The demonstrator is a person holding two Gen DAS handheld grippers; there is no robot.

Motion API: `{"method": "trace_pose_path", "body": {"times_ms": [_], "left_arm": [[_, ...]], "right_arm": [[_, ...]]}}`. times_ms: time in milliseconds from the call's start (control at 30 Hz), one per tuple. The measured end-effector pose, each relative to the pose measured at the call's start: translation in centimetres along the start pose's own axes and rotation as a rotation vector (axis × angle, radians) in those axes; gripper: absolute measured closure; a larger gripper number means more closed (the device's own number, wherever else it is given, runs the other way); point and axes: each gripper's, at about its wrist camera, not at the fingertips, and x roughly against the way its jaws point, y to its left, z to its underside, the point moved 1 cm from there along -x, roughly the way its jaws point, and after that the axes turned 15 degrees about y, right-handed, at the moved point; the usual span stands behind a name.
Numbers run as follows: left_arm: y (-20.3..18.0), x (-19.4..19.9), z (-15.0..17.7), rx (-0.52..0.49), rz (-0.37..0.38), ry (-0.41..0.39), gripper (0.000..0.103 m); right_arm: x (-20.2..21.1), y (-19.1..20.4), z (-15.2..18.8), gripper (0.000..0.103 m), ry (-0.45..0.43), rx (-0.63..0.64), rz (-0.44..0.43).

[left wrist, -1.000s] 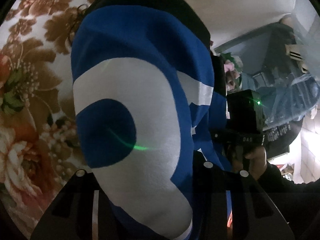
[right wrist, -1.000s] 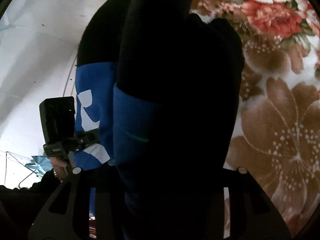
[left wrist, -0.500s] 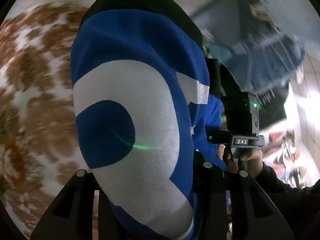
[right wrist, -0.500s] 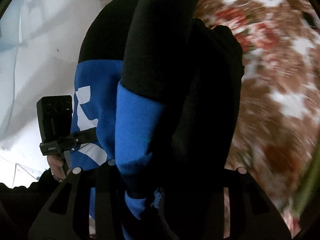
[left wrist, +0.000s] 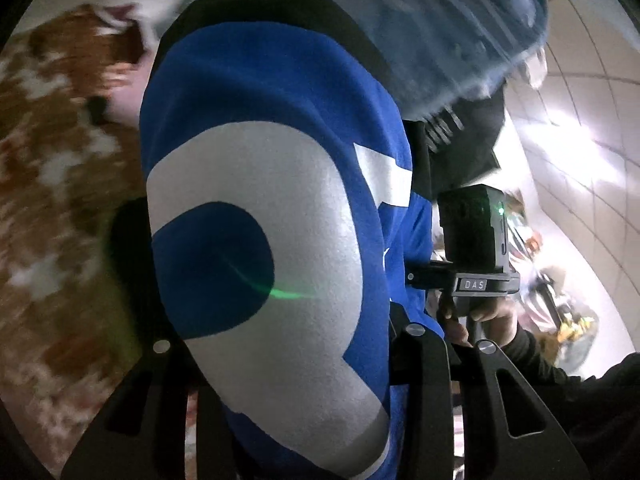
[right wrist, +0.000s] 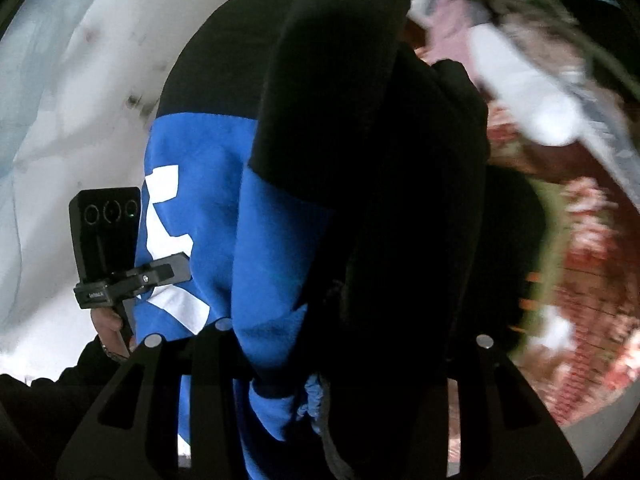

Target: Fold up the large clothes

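Blue, black and white sweatshirt point(left wrist: 256, 216), soft and bulky, hangs bunched between both tools.
One garment, two grippers: left gripper point(left wrist: 288, 364) pinches the printed front between its fingers, right gripper point(right wrist: 320, 360) pinches a thick black-and-blue fold; likely floppy and fairly heavy, best taken at hems or shoulder seams.

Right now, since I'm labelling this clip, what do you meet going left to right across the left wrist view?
Floral bedspread → blue and black sweatshirt with white lettering, bunched in the left gripper → the right gripper held in a hand → pale tiled wall.
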Motion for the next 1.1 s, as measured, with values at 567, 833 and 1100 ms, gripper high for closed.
{"method": "trace_pose_path", "body": {"times_ms": [567,833,1100], "left_arm": [[12.3,-13.9,-2.2,0.147,-0.022,0.297,0.065],[16.5,-14.5,-0.2,0.147,-0.048,0.281,0.058],[16.9,-14.1,-0.3,0.123,-0.133,0.274,0.034]], "right_arm": [[-13.3,-18.1,1.0,0.06,0.069,-0.262,-0.129],[-16.3,-21.3,1.6,0.039,0.061,-0.203,-0.073],[-13.8,-22.8,1.9,0.007,0.039,-0.179,0.057]]}}
